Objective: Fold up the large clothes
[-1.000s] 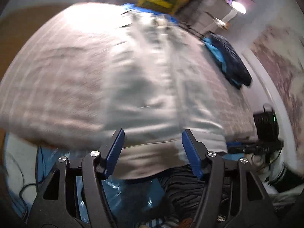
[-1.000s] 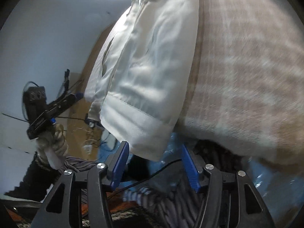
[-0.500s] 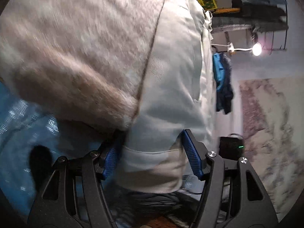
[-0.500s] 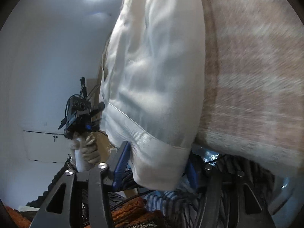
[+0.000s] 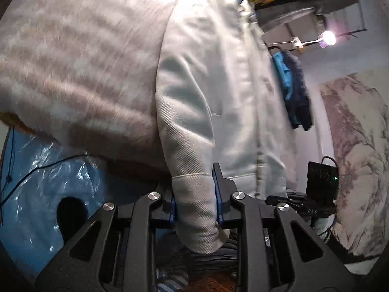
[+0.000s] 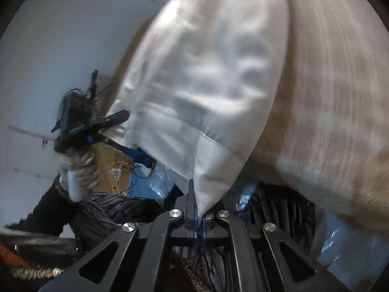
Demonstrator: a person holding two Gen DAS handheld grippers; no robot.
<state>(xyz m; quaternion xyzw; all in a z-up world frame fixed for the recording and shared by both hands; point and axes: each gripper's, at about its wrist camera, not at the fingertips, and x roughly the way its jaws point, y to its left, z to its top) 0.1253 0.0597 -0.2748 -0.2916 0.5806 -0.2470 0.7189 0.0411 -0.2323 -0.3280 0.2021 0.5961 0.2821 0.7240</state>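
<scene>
Left wrist view shows the left gripper (image 5: 195, 200) just closed on a trouser hem (image 5: 194, 209) between its fingers, while the right gripper (image 6: 198, 221) has just pinched the other hem (image 6: 214, 170), likely for lifting to fold.

both grippers clamp the trouser hems

the left gripper (image 5: 195, 200) has just been closing: a second ago its jaws stood wide around the pale trousers (image 5: 218, 85); now they pinch a bunched hem. the right gripper (image 6: 199, 215) has likewise been closing and now grips the other hem's corner flat.
</scene>
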